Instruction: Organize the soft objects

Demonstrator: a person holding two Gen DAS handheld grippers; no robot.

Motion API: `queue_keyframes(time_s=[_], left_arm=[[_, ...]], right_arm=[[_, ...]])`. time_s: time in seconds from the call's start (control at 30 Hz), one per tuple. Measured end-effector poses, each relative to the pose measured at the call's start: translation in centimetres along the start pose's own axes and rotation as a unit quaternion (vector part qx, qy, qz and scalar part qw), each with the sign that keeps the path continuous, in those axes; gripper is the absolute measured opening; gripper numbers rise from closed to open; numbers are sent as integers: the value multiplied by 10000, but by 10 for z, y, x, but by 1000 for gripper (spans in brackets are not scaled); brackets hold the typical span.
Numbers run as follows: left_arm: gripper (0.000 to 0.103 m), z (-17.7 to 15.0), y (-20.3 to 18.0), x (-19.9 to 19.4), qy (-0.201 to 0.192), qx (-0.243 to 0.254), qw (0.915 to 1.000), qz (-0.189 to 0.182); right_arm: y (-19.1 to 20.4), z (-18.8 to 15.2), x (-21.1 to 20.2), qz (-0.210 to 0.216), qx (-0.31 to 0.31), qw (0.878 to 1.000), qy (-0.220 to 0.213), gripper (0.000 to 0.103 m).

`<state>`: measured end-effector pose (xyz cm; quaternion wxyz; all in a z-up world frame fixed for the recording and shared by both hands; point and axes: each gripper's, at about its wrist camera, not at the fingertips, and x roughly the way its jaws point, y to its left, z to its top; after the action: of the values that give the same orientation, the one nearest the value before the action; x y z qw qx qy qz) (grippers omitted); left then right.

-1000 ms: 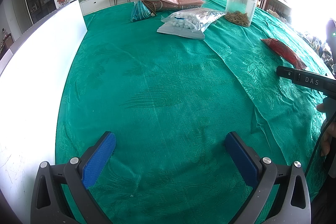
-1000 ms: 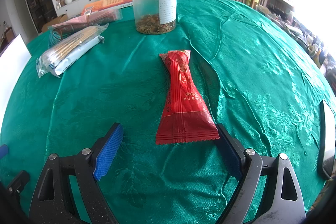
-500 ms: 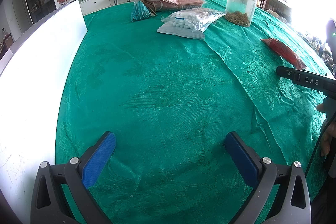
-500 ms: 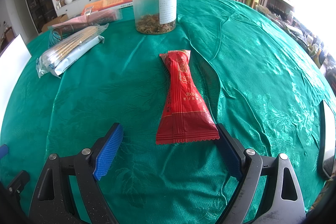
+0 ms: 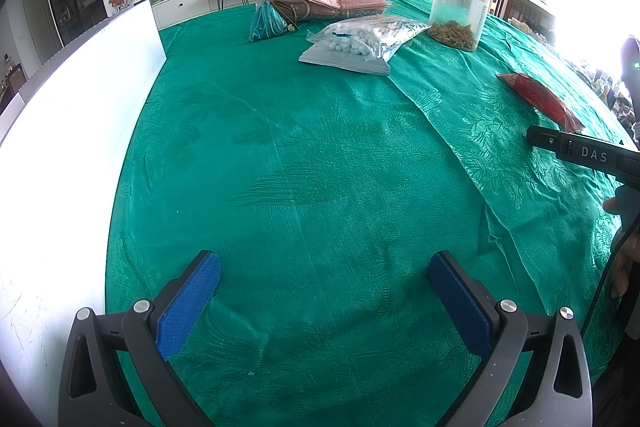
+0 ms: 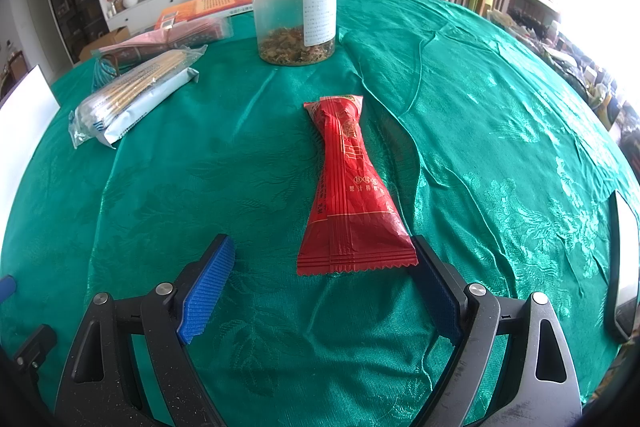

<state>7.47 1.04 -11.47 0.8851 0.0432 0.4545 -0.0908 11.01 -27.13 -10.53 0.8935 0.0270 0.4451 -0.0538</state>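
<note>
Since nothing has shifted between the earlier pictures and these, both claws are holding their pose and the sorting has not started. The right gripper [image 6: 322, 269] hangs low over the green tablecloth [image 6: 480, 147] with its jaws spread wide and nothing between them. The red packet [image 6: 352, 187] lies flat in the middle of the right wrist view, its crimped near end just ahead of the fingertips and closer to the right-hand pad; I cannot tell whether that pad touches it.

The left gripper [image 5: 324, 281] is also wide open and empty, over a bare stretch of cloth in the lower part of its view. In the upper middle of that frame lie a clear bag of white balls [image 5: 360, 39] resting on a pale flat pack, and a small blue-green bundle [image 5: 266, 23] further back. The plastic jar [image 5: 460, 11] stands upright to their right. A white board [image 5: 60, 147] fills the left edge.

The stillness suggests the person is lined up and about to move; the packet looks like the first thing to be picked, needing only a short push forward and a gentle close.
</note>
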Motion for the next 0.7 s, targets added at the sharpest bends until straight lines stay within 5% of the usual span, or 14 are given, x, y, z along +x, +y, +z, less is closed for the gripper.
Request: queue_keyframes(time_s=[0.5, 0.6, 0.7], left_arm=[[103, 2, 0, 1, 31, 7, 10000, -7], [103, 19, -2, 6, 387, 51, 9990, -195], [103, 53, -5, 0, 182, -57, 9989, -430]], right_arm=[[0, 0, 0, 4, 0, 10000, -1, 89], [0, 0, 0, 4, 0, 10000, -2, 89], [0, 0, 0, 3, -1, 10000, -3, 89]])
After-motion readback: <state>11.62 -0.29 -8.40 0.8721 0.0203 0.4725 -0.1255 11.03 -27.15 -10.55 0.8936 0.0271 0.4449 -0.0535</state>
